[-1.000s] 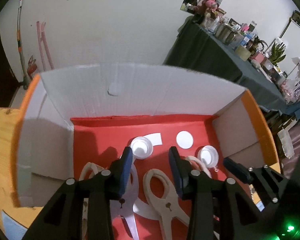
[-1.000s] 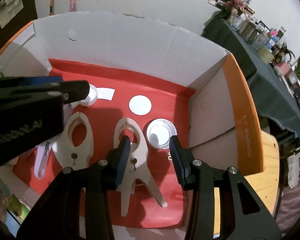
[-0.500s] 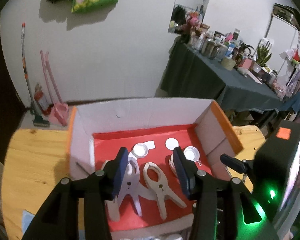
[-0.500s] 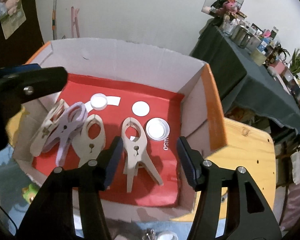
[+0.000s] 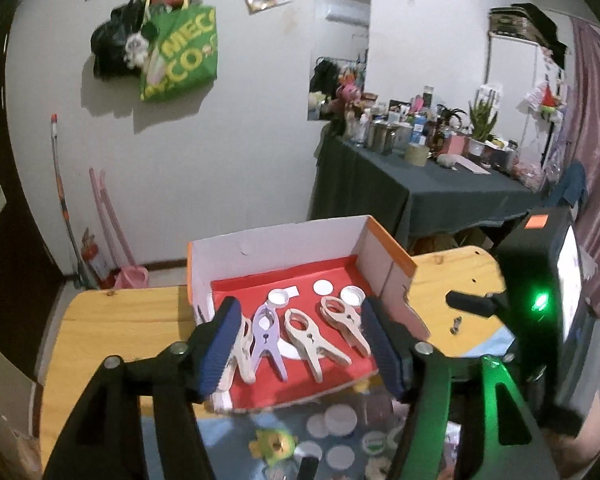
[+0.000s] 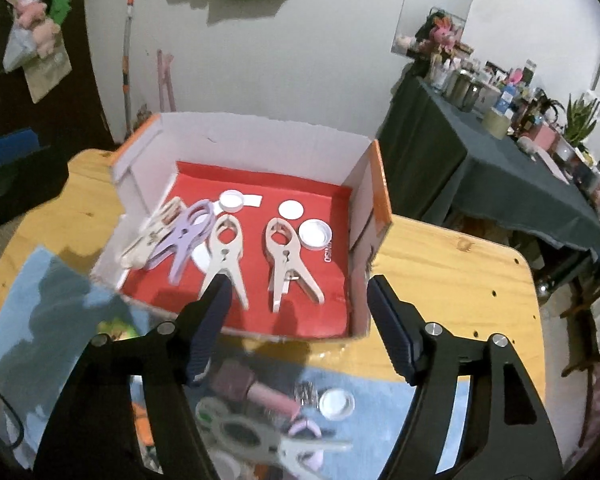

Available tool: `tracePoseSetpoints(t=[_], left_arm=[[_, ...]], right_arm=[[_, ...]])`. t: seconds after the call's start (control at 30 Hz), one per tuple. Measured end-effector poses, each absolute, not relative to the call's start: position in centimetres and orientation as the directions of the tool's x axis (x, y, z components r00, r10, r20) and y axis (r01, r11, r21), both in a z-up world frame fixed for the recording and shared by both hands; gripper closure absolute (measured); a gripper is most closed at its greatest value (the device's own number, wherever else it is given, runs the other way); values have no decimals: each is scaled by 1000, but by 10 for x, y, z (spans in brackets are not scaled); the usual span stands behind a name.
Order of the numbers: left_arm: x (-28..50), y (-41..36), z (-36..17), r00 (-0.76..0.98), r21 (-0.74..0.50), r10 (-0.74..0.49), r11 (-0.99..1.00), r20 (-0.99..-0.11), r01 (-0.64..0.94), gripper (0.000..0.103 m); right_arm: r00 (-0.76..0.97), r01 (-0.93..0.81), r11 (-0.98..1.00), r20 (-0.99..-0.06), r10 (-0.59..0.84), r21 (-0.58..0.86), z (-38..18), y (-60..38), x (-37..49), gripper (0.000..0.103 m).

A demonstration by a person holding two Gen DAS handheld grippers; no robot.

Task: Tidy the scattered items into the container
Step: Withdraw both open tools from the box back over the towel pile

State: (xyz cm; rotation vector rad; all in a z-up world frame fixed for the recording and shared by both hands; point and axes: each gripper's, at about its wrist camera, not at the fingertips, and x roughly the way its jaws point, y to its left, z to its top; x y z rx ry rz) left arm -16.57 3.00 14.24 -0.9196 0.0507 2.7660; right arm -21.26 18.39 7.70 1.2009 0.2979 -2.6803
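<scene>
The cardboard box (image 5: 279, 244) (image 6: 259, 140) has a red floor and orange edges. In it lie a purple clip (image 5: 265, 336) (image 6: 187, 232), beige clips (image 5: 312, 336) (image 6: 285, 256) and white lids (image 5: 352, 294) (image 6: 315, 234). My left gripper (image 5: 300, 320) hangs above the box's near edge. Its jaws are opening and nothing is between them. My right gripper (image 6: 298, 292) hovers over the near right corner, jaws also opening and empty. On the blue mat (image 6: 59, 300) in front lie a white lid (image 6: 337, 403), a pale clip (image 6: 259, 440) and a green toy (image 5: 273, 444).
The box and mat rest on a wooden table (image 6: 460, 280). A table under a dark cloth (image 6: 520, 140), crowded with bottles and plants, stands at the back right. Brooms lean on the white wall (image 5: 59, 184). More lids (image 5: 332, 420) lie on the mat.
Both grippers have drawn back and up out of the box, and their jaws have widened. The mat with its loose items has come into view below.
</scene>
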Motion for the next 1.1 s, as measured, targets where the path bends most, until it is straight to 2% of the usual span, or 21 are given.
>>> tracePoseSetpoints(t=[0.3, 0.5, 0.73, 0.87, 1.1], left_arm=[[-103, 16, 132, -780, -47, 233, -966, -581, -254, 29], [-78, 15, 90, -722, -43, 236, -961, -651, -275, 29], [-45, 32, 38, -650, 15, 269, -918, -711, -397, 29], [-37, 36, 25, -636, 62, 264, -894, -725, -443, 29], [-26, 30, 13, -608, 50, 283, -881, -742, -471, 29]], right_arm=[[-675, 299, -949, -726, -136, -100, 80, 200, -143, 33], [-644, 324, -945, -743, -183, -48, 58, 211, -109, 33], [-589, 390, -920, -757, -282, 39, 31, 221, -74, 33], [-560, 408, -912, -774, -294, 51, 19, 228, -61, 33], [-513, 406, -913, -814, -273, 50, -10, 236, -43, 33]])
